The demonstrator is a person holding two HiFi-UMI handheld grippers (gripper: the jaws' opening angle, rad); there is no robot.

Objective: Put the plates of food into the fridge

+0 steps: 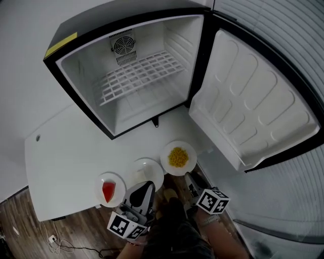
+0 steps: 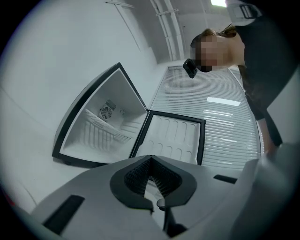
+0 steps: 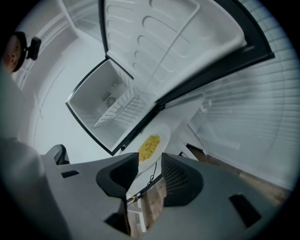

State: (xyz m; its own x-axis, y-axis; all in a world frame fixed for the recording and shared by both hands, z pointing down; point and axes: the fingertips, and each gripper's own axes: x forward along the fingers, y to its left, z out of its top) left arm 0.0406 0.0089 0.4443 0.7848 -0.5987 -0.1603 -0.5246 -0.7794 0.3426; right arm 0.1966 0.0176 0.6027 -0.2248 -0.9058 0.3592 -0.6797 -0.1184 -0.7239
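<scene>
Three plates (image 1: 148, 172) on white table (image 1: 66, 167), wood floor (image 1: 20, 222); L tool (image 2: 150, 161) clenched, R tool (image 3: 149, 158) released

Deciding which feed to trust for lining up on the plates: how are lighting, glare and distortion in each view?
Head view: even light, faint shadows, plate of yellow food sharp, but the lens bows the fridge door. Left gripper view: heavy fisheye, dark corners, ceiling light glaring, no plates. Right gripper view: fisheye too; that plate is clear beyond the right tool.

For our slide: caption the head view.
Open fridge; yellow-food plate, red-food plate, pale plate on table before left gripper, right gripper.
</scene>
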